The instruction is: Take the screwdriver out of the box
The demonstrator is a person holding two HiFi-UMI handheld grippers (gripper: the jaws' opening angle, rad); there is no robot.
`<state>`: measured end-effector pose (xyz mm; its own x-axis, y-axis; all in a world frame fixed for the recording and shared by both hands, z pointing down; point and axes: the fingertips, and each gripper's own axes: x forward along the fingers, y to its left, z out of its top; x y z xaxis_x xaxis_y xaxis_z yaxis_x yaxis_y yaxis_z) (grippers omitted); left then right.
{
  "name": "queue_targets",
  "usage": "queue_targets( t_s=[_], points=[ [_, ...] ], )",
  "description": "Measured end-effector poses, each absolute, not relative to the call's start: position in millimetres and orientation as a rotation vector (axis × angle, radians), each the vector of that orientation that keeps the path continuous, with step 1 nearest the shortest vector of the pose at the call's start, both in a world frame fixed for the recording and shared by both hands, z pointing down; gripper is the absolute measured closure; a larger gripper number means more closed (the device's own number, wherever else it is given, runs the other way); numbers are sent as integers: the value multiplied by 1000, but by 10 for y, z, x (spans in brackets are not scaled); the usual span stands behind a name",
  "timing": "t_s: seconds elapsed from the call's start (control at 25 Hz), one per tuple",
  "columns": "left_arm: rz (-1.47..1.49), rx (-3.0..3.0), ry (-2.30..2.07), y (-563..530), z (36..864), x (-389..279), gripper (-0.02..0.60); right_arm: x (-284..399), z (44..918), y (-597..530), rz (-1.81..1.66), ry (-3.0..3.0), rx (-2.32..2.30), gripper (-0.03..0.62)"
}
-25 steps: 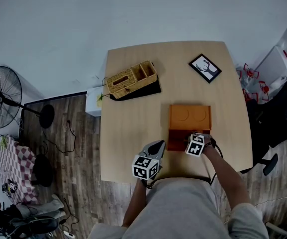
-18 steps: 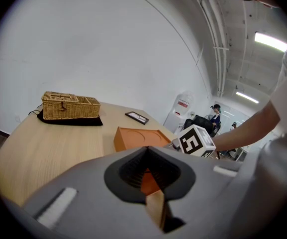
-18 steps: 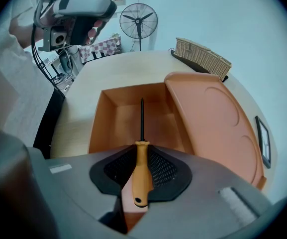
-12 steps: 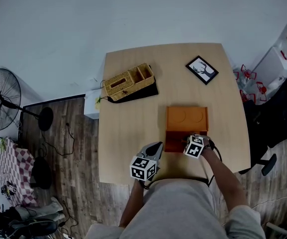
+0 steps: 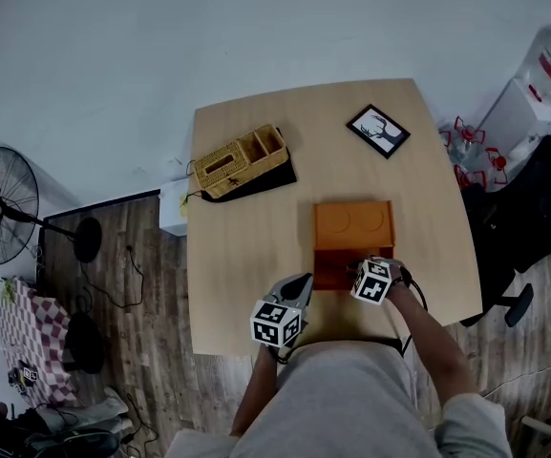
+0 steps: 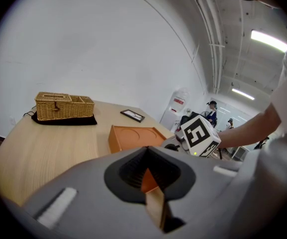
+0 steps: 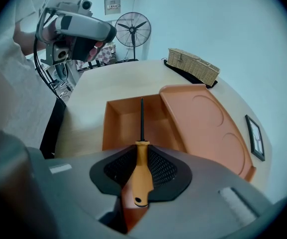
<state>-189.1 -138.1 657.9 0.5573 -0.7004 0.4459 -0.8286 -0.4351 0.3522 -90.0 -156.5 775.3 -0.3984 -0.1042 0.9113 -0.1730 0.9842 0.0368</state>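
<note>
Here, right gripper [image 7: 142,156]: fingers grasped the screwdriver [image 7: 141,173] by its orange handle, shaft above the open orange box [image 7: 117,123] on the desk [image 5: 246,246]. Left gripper [image 6: 147,172]: fingers clenched, empty.

Head view: high overhead, steeply down, whole worktop [image 5: 246,227] in frame — farthest off. Left gripper view: low at the near edge, nearly level across the top toward the wall [image 6: 108,49]. Right gripper view: close above the open box [image 7: 128,126], tilted down, facing the fan [image 7: 132,29]. Shared by all three — box and wicker basket [image 5: 240,161].
</note>
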Motion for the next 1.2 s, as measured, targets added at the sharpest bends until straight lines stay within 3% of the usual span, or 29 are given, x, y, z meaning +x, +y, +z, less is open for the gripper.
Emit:
queue_targets(
  t_s=[1.2],
  points=[
    [359, 2280, -1168, -1460, 6653, -1738, 528, -702, 7199, -1753, 352, -2274, 618, 522]
  ],
)
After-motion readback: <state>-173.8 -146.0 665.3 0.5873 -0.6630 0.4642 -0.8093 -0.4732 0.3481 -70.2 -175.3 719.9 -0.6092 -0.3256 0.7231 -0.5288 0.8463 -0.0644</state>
